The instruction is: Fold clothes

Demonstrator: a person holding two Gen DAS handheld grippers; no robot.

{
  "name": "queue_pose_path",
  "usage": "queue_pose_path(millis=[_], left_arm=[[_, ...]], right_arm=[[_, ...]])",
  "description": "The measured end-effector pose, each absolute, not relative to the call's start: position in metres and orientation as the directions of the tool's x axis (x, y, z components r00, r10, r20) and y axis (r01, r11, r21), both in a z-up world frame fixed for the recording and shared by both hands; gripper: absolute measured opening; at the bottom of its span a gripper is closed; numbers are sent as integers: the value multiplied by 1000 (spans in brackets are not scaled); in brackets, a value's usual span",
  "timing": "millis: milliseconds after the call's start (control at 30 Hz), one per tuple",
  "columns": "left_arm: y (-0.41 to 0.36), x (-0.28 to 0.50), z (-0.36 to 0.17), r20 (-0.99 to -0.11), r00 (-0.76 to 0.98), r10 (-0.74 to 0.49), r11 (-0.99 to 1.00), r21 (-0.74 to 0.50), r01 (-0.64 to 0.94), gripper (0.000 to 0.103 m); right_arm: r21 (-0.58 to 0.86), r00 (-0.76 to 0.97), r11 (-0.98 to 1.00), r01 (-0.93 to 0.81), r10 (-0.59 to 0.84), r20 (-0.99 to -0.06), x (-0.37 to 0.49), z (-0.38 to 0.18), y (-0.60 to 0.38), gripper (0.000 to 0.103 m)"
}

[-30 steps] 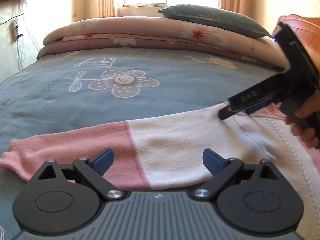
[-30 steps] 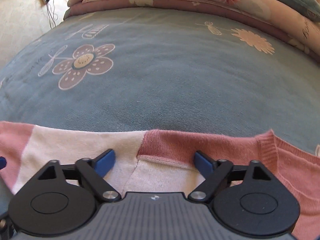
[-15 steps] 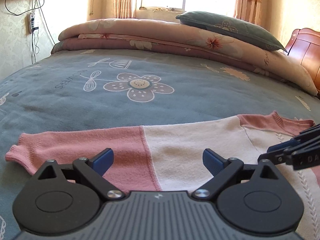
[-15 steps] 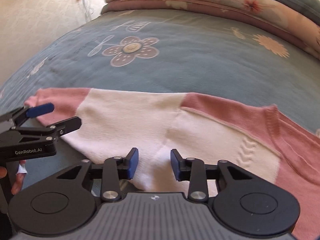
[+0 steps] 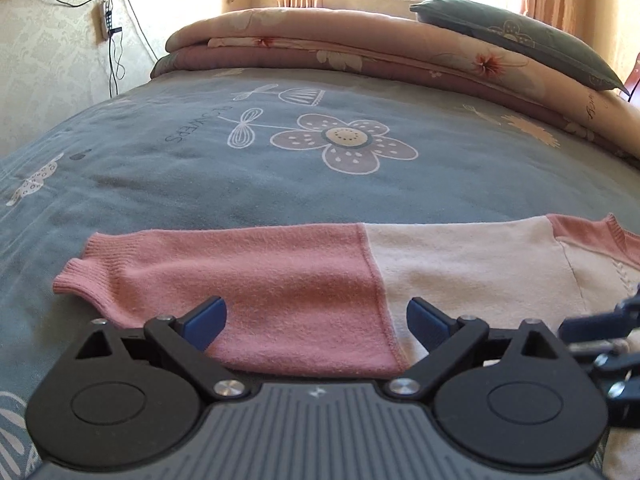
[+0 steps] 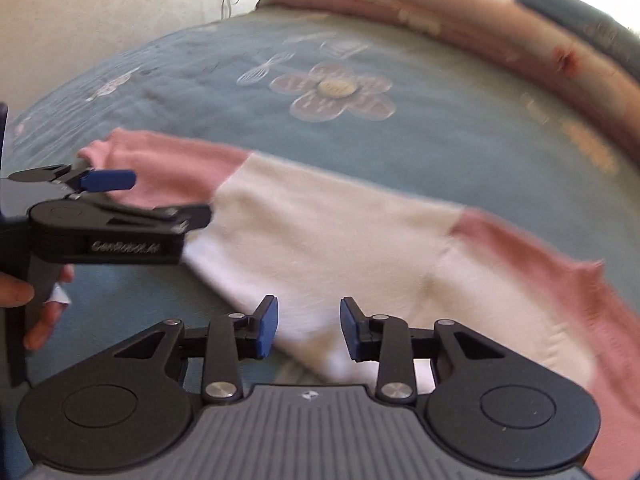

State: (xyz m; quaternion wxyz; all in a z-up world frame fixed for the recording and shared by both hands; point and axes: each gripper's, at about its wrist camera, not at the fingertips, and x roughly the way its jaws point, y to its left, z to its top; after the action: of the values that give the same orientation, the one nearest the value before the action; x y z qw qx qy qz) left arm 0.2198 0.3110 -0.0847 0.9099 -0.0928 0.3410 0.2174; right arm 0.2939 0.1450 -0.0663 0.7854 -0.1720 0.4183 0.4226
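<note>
A pink and white knitted sweater [image 5: 460,264] lies flat across the blue flowered bedsheet [image 5: 280,180]. Its pink sleeve [image 5: 260,280] stretches left to a ribbed cuff [image 5: 80,276]. My left gripper [image 5: 316,316] is open wide just above the sleeve's near edge, where pink meets white. In the blurred right wrist view, my right gripper [image 6: 308,320] hovers over the white sleeve's lower edge [image 6: 320,344]. Its jaws are narrow and opening, with cloth lying between the pads but not pinched. The left gripper [image 6: 160,198] and the hand [image 6: 16,292] holding it show at the left.
A folded floral quilt [image 5: 360,48] and a grey-green pillow [image 5: 520,36] are stacked at the far end of the bed. A wall with hanging cables [image 5: 108,28] runs along the left. The right gripper's tip [image 5: 592,328] reaches in at the left wrist view's right edge.
My right gripper narrowed its jaws and travelled left from the collar area to the sleeve's lower edge. The left gripper shifted left toward the cuff and stayed open.
</note>
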Motion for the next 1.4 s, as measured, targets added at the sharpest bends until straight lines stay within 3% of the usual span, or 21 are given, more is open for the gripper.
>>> queue_pose_path(millis=[67, 200, 333, 567, 667, 867, 1067, 1200, 1400], left_arm=[[310, 221, -85, -663, 673, 329, 889, -23, -458, 97], [304, 220, -80, -638, 701, 320, 900, -26, -435, 97], [301, 223, -81, -640, 704, 306, 908, -26, -419, 97], [297, 226, -86, -655, 692, 303, 912, -12, -410, 97], [296, 228, -87, -659, 689, 301, 912, -12, -410, 97], [294, 228, -86, -658, 690, 302, 914, -7, -406, 97], [290, 230, -87, -662, 691, 291, 919, -6, -393, 97], [290, 230, -87, -662, 691, 290, 920, -5, -391, 97], [289, 230, -87, -664, 690, 290, 920, -4, -391, 97]], right_arm=[[149, 242, 566, -811, 556, -795, 290, -74, 152, 54], [271, 189, 560, -783, 629, -754, 301, -53, 133, 51], [323, 282, 666, -673, 634, -720, 328, -32, 89, 51], [497, 166, 701, -511, 649, -743, 346, -78, 68, 54], [477, 173, 695, -539, 645, -745, 342, -82, 75, 59], [477, 229, 704, -526, 658, -718, 335, -50, 46, 59], [496, 164, 731, -468, 623, -765, 337, -86, 46, 61], [514, 181, 708, -485, 656, -733, 337, -66, 38, 61], [345, 370, 820, -456, 527, -765, 370, -52, 47, 61]])
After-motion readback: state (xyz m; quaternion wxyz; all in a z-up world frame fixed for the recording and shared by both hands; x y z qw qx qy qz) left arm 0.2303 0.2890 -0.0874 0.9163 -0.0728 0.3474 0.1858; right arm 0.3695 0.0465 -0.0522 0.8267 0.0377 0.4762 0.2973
